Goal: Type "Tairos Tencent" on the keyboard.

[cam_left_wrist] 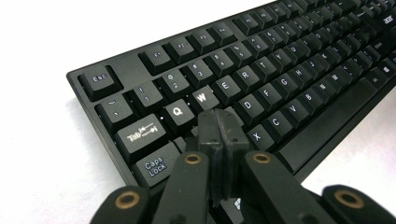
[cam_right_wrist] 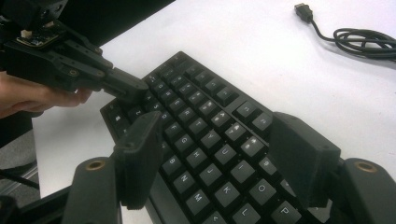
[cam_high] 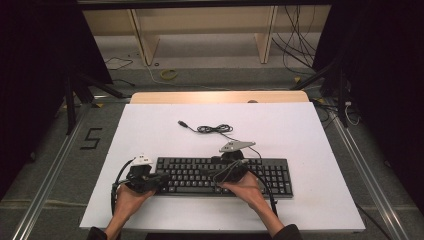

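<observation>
Keyboard [cam_high: 222, 176]: we see it flat on the white bench [cam_high: 300, 140], in the lower middle of the high view, its cable [cam_high: 215, 129] coiled just above it.
Left gripper [cam_left_wrist: 218, 126]: closed, holding nothing, its tip over the A and S keys at lower centre of the left gripper view; we cannot tell whether it touches them.
Right gripper [cam_right_wrist: 219, 158]: open wide, hovering over the right-hand letter keys, nothing between its jaws.
Risk, wrong key: the closed tip is broader than one key, so we may press two at once.
Risk, sliding: a slanted push could shove the keyboard across the bench.
Risk, snag: the open jaws may catch a key edge if we lower them.
</observation>
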Demonstrator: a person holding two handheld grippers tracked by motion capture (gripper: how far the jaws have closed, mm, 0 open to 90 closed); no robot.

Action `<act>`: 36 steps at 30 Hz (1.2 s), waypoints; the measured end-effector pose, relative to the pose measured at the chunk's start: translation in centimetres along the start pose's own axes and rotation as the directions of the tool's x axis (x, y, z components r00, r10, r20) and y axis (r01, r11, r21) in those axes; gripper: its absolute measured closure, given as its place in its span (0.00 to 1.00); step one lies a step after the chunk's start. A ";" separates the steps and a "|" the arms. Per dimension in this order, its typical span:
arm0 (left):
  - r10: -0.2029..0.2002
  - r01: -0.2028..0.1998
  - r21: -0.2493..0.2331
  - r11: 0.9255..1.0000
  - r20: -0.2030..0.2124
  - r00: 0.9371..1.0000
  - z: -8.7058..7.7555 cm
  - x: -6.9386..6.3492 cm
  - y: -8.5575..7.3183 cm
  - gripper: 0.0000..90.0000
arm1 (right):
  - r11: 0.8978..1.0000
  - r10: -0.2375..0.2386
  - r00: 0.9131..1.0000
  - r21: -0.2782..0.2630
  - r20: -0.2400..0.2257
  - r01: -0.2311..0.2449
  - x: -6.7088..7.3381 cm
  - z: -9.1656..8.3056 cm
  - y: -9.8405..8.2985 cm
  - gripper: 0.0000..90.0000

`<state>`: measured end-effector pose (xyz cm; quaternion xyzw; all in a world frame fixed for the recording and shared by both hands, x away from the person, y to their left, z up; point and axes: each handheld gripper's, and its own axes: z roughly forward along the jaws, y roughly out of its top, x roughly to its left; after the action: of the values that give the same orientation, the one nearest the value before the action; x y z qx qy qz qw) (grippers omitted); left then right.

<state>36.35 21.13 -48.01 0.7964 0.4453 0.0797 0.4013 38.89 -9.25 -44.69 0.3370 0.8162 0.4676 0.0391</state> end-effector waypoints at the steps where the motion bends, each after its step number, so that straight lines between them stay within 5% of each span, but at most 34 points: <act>1: -0.001 0.001 0.003 1.000 0.000 1.000 0.0 0.0 0.0 0.99 | 1.000 0.000 1.000 0.000 0.000 0.000 0.0 0.0 0.0 0.40; 27: 0.007 -0.006 0.017 1.000 -0.013 1.000 0.5 0.0 0.1 0.99 | 1.000 -0.003 1.000 0.001 -0.001 0.003 0.1 0.0 0.0 0.40; 32: -0.010 0.010 -0.063 0.998 -0.007 1.000 -0.4 0.0 0.5 0.99 | 1.000 0.001 1.000 -0.004 0.001 -0.001 0.0 -0.1 0.0 0.40; 36: -0.008 0.008 -0.076 0.997 0.003 1.000 -0.7 -0.1 0.6 0.99 | 1.000 0.000 1.000 -0.003 0.004 0.000 0.0 0.0 0.0 0.40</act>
<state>36.33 21.33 -47.12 0.7788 0.4446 0.0938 0.4325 38.92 -9.26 -44.67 0.3380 0.8155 0.4681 0.0410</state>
